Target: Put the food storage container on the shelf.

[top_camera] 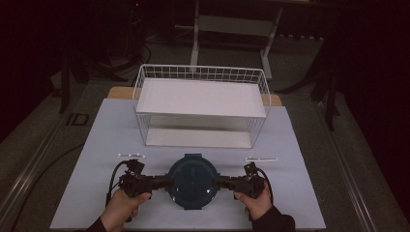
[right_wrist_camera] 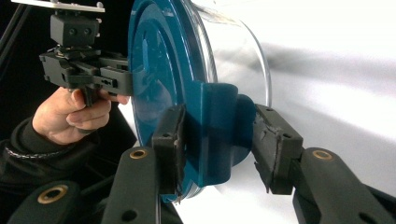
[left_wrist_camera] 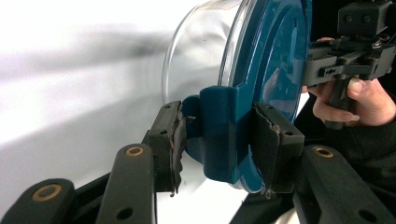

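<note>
Gripping point: both hand-held grippers hold one round container (top_camera: 192,182) by the two latch tabs on opposite sides of its blue lid (left_wrist_camera: 275,60).
Counter: white sheet (top_camera: 101,145) covers it; wooden edge shows at the back corners; two small white strips lie on the sheet, one either side, beyond the container.
Rack: white wire basket shelf (top_camera: 201,99) stands at the back of the counter, well apart from the container; upper tray and lower level both bare.
Container: clear-walled bowl (left_wrist_camera: 196,51) under the blue lid, resting at the front middle of the counter, between the person's hands.
Left hand-held gripper (top_camera: 162,182): pinching the left latch tab (left_wrist_camera: 219,133), pads pressed on either face.
Right hand-held gripper (top_camera: 221,182): pinching the right latch tab (right_wrist_camera: 217,130); near pad is flat on it, far pad meets it at the bulge behind.
Step in hand, judged: a two-sided hold, ready for a lift or a latch release.
Advice: keep both wrists level and move them together, since uneven pull could tip the bowl or slip a tab; the right far pad wants fuller seating.
Room: dark, carpeted floor, stand legs and cables behind.
</note>
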`<state>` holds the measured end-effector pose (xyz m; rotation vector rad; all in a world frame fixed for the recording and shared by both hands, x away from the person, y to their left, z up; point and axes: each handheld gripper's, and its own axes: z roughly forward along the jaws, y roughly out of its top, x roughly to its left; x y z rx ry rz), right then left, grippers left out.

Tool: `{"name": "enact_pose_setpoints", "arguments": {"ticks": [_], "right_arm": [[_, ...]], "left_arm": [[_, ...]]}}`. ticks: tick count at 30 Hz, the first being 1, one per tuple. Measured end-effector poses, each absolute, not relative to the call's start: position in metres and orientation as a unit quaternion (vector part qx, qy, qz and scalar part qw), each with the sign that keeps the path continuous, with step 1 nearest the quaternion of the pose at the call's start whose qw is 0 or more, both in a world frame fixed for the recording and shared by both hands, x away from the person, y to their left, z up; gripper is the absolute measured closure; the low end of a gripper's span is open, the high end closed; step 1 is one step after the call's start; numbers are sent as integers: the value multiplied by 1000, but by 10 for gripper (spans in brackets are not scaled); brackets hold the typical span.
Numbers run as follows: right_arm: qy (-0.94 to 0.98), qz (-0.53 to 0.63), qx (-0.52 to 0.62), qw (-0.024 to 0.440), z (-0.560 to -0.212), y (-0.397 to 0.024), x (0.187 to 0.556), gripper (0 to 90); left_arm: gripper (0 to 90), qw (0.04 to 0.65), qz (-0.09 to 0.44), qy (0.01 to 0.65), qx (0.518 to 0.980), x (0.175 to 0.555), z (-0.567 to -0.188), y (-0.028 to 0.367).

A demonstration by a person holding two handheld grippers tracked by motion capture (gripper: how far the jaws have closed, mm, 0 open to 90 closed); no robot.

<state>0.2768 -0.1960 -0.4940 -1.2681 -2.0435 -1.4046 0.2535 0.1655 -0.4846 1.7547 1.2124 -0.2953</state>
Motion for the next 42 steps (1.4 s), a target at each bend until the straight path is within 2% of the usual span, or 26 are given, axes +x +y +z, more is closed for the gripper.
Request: {"name": "enact_pose_setpoints", "arguments": {"ticks": [11,23,42], "right_arm": [[-729,-507,-437,144,-480,-204,302,566],[-725,-524,-430,124,-482,-215,334,566],[-724,-527,-438,79,-493,-217,386,563]], "left_arm": [[558,491,-98,483,718,279,-477,157],[555,501,-55,477,720,310,-473,143],[555,528,-40,479,700,363,-498,138]]}}
